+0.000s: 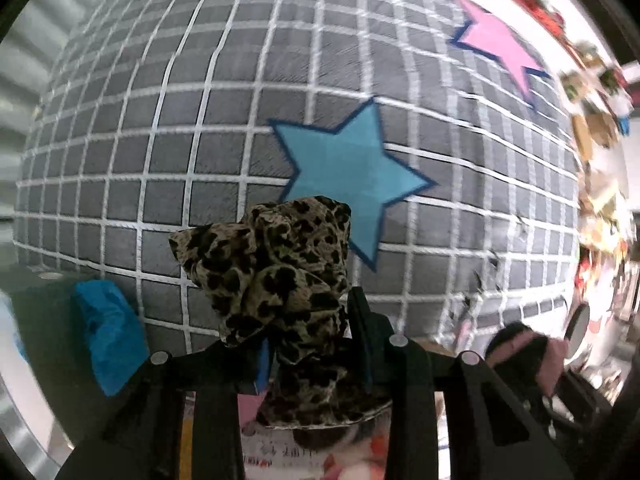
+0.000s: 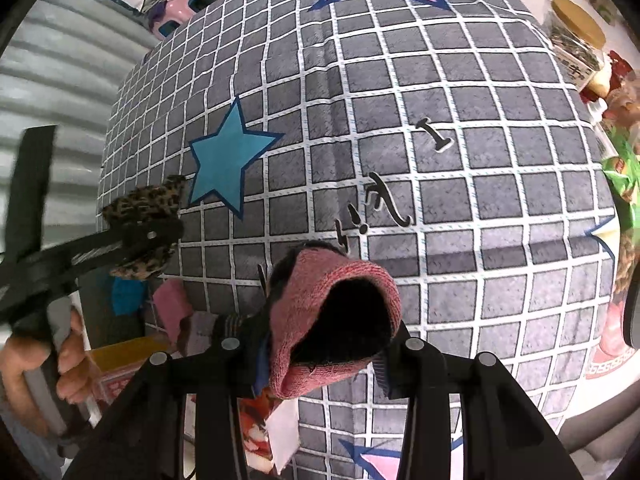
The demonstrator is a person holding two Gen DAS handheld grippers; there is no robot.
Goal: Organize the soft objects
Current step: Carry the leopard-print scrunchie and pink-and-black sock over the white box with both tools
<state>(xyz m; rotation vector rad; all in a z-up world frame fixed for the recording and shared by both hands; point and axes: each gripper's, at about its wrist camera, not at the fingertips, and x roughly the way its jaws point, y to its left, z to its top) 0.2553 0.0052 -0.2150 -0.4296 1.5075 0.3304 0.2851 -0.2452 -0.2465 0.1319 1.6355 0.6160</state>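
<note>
1. Left wrist view: the left hand-held gripper (image 1: 308, 344) has its jaws closed partway on a leopard-print scrunchie (image 1: 276, 268), which bunches up above and below the fingers. The narrow gap fits a soft thing squeezed between the pads, so I judge it pinched rather than just resting there.
2. Right wrist view: the right hand-held gripper (image 2: 320, 356) clamps a pink knitted sock (image 2: 320, 320), its dark mouth gaping toward the camera and its cuff hanging below the jaws. It is likely held by one wall so that it hangs free.
3. Both soft things are in the air, clear of the grid-patterned cloth (image 2: 440, 200) that covers the table, probably so they can be carried without dragging.
4. In the right wrist view, a person's hand (image 2: 44, 364) grips the left tool at the far left, well apart from the sock.
5. The blue star (image 1: 352, 176) and pink star (image 1: 496, 44) are printed on the cloth; whether they mark drop spots I cannot tell.
</note>
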